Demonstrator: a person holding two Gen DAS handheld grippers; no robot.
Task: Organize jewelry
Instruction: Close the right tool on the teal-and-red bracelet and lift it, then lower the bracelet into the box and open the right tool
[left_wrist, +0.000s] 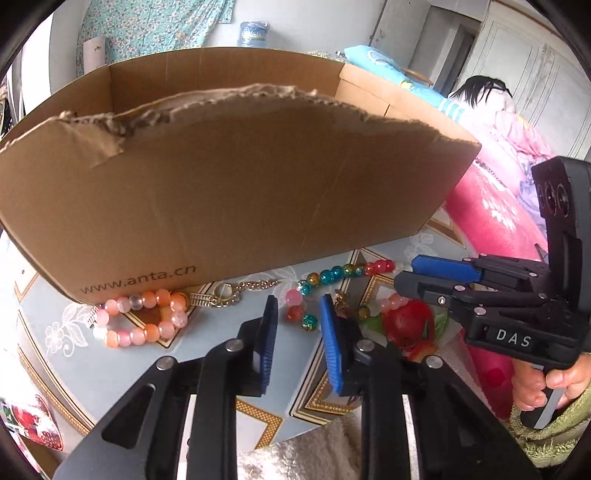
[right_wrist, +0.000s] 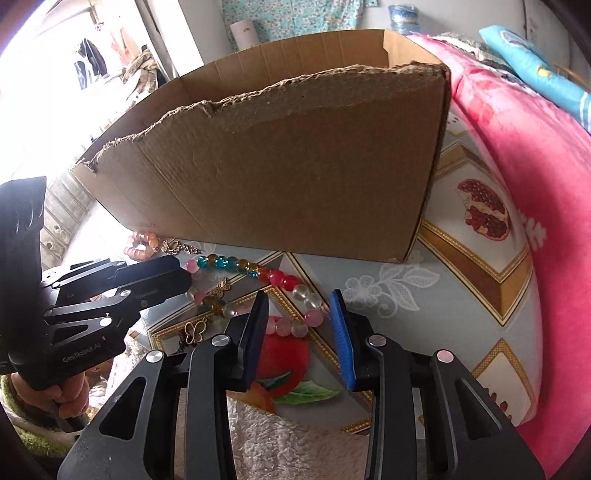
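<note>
A string of multicoloured and pale pink beads (left_wrist: 332, 275) (right_wrist: 236, 264) lies on the printed tablecloth in front of a torn cardboard box (left_wrist: 240, 177) (right_wrist: 295, 166). My left gripper (left_wrist: 299, 314) (right_wrist: 186, 275) points down at the string's left end. Its jaws stand narrow, with a few beads between the tips and no pad pressing on them. My right gripper (right_wrist: 299, 306) (left_wrist: 400, 280) hovers over the pale pink beads at the string's right end, also narrow and not pressing. An orange-pink bead bracelet (left_wrist: 140, 317) (right_wrist: 142, 245) and a gold chain (left_wrist: 229, 293) lie by the box's base.
A pink blanket (left_wrist: 491, 206) (right_wrist: 517, 147) borders the table on the right. Gold butterfly charms (right_wrist: 195, 330) lie near the beads. A fluffy pale cloth (right_wrist: 288, 435) sits at the near edge. A person's hand (left_wrist: 539, 387) grips each handle.
</note>
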